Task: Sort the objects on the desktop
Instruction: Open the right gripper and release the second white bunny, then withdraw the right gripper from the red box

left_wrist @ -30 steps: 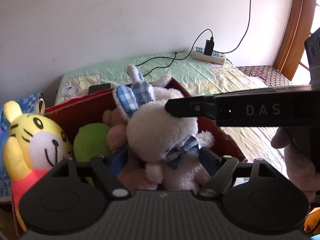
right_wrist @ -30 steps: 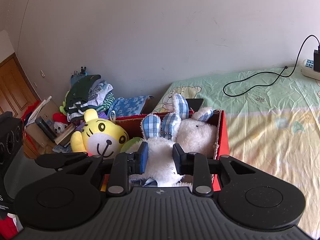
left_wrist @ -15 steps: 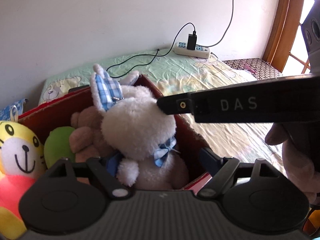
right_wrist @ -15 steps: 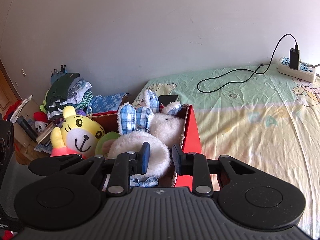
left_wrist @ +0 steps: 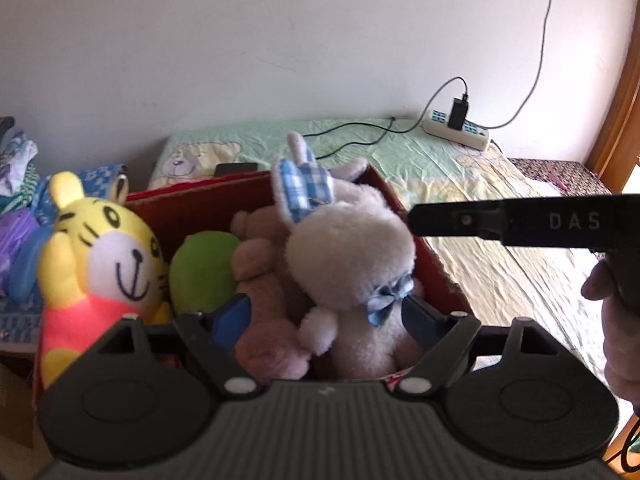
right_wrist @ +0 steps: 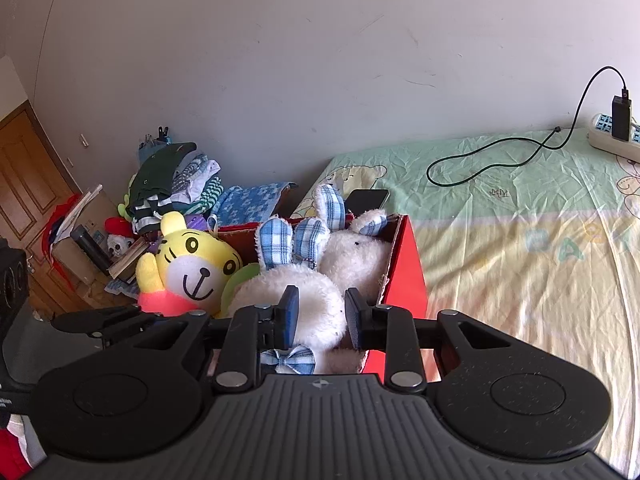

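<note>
1. Your left hand-held gripper (left_wrist: 320, 318) has its jaws spread wide and opening; the pads don't press on anything.
2. The white plush rabbit (left_wrist: 352, 256) sits between and beyond those fingers, in the red box (left_wrist: 436, 268). No pad contact visible.
3. Your right hand-held gripper (right_wrist: 318, 318) is pinched narrow on the white plush rabbit (right_wrist: 304, 300): both pads are sunk into the fur of its head. In the left wrist view that gripper comes in from the right as a black bar marked "DAS" (left_wrist: 520, 222), with its tip at the rabbit's head.
4. The rabbit has blue plaid ears (right_wrist: 296, 246) and a blue bow (left_wrist: 386, 298) at the neck. It leans against the box's right wall.
5. Box contents, left to right in the left wrist view: yellow tiger plush (left_wrist: 104, 256) at the left edge, green plush (left_wrist: 202, 270), pink plush (left_wrist: 264, 280), then the rabbit. A second white plush (right_wrist: 356, 252) lies behind the rabbit in the right wrist view.
6. The box stands on the bed (right_wrist: 520, 248), at its corner near the wall.
7. A phone (right_wrist: 368, 199) lies on the sheet just behind the box.
8. A power strip (left_wrist: 456, 132) with a plugged charger and a looped cable (right_wrist: 492, 160) are farther back on the bed.
9. A clothes pile (right_wrist: 172, 184) is off the bed's left side.
10. Your right hand (left_wrist: 616, 320) shows at the right edge of the left wrist view.
</note>
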Motion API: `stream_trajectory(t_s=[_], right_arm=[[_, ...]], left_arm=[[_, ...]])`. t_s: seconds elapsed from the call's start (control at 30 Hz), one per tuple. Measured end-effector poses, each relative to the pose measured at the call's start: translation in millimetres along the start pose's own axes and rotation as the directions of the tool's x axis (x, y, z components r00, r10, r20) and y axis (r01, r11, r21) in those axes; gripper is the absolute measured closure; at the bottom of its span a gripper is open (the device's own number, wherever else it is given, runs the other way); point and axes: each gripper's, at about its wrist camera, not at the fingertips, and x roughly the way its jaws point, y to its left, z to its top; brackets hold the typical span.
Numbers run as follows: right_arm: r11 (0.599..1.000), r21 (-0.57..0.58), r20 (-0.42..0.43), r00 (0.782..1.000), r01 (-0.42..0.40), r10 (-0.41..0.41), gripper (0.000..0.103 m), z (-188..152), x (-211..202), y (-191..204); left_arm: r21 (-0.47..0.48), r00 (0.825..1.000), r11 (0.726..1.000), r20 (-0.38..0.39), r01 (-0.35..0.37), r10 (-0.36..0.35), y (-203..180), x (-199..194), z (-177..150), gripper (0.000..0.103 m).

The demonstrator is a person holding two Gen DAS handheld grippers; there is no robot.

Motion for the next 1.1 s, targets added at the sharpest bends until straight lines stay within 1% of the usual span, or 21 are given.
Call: stream_trajectory(t_s=[0.1,0.17,0.27,0.33,0.43,0.47,0.6,0.7,0.73,0.77,0.8,0.93,1.1], right_arm=[[1.0,0.011,0.0,1.0,-0.002,0.002,0.074,-2,-10,-6],[1.0,0.009,0.0,1.0,0.014,-0.014,0.074,-5,-18,-9],[0.997,0.018,-0.024,0.997,0.071,-0.071,0.074,-10,-31,-18],[0.993,0.026,-0.047,0.993,0.113,-0.112,0.074,-14,-41,-26],[0.98,0.061,-0.078,0.98,0.187,-0.182,0.073,-20,-56,-43],[0.974,0.08,-0.092,0.974,0.213,-0.205,0.073,-23,-61,-51],[0.947,0.132,-0.132,0.952,0.294,-0.277,0.072,-36,-81,-75],[0.923,0.16,-0.145,0.934,0.349,-0.328,0.071,-46,-97,-89],[0.917,0.161,-0.146,0.928,0.364,-0.342,0.07,-49,-102,-92],[0.911,0.158,-0.147,0.922,0.38,-0.359,0.065,-51,-106,-94],[0.906,0.156,-0.147,0.916,0.394,-0.373,0.063,-55,-110,-96],[0.889,0.146,-0.153,0.898,0.434,-0.413,0.063,-66,-119,-103],[0.887,0.152,-0.19,0.894,0.436,-0.406,0.062,-78,-115,-102]], left_arm=[[-0.058,0.999,0.998,-0.001,-0.035,0.035,4,-13,-1,0.016],[-0.085,0.998,0.994,-0.009,-0.068,0.068,1,-20,1,0.016],[-0.109,0.995,0.989,-0.034,-0.101,0.098,-13,-27,5,0.014],[-0.116,0.992,0.986,-0.05,-0.119,0.114,-28,-29,7,0.008],[-0.077,0.984,0.983,-0.071,-0.17,0.164,-60,-26,10,0.007],[-0.065,0.982,0.983,-0.081,-0.174,0.169,-70,-24,10,0.007],[-0.025,0.981,0.99,-0.139,-0.142,0.137,-108,-10,6,0.007],[0.02,0.977,0.994,-0.185,-0.109,0.111,-138,4,-1,0.007],[0.035,0.974,0.995,-0.202,-0.098,0.103,-148,9,-3,0.007],[0.05,0.971,0.995,-0.218,-0.091,0.1,-156,14,-6,0.007],[0.064,0.967,0.994,-0.233,-0.089,0.101,-163,18,-9,0.007],[0.082,0.951,0.992,-0.286,-0.096,0.116,-179,33,-18,0.007],[0.097,0.934,0.986,-0.319,-0.138,0.162,-184,41,-32,0.007]])
